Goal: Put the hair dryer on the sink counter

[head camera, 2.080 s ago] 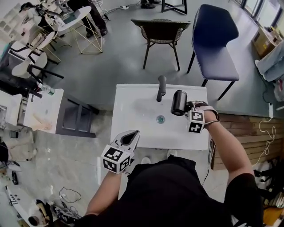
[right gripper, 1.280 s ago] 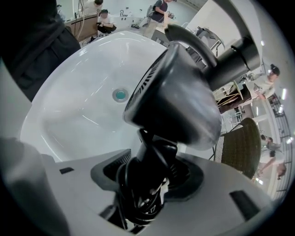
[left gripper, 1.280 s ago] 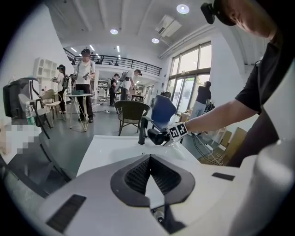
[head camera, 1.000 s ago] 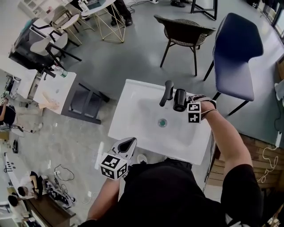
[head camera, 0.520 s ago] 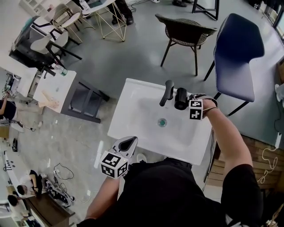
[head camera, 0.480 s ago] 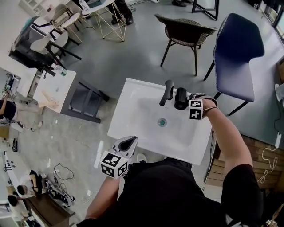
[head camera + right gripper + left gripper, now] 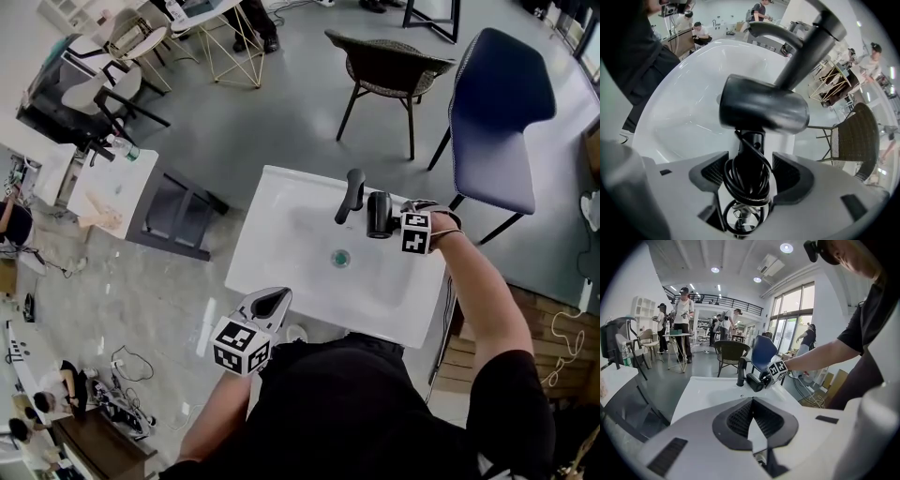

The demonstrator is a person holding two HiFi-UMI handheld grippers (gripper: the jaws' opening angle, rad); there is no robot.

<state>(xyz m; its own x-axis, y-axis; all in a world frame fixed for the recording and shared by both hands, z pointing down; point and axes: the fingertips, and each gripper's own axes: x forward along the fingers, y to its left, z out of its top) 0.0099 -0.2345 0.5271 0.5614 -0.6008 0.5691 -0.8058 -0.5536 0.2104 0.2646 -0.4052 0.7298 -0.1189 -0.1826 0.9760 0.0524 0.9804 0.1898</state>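
Black and glossy, the hair dryer (image 7: 378,212) sits at the back of the white sink desk (image 7: 281,206) in the head view, just beside the dark faucet (image 7: 353,190). The right gripper (image 7: 396,221) is at its handle, and the left gripper (image 7: 271,301) hangs off the near edge.

Left gripper view: its fingers (image 7: 738,418) meet at the tips, with nothing between.

Right gripper view — a stubby barrel, the handle wound with black cord (image 7: 746,180). The fingers (image 7: 790,176) have just been opening and stand wide either side of it, not pressing.
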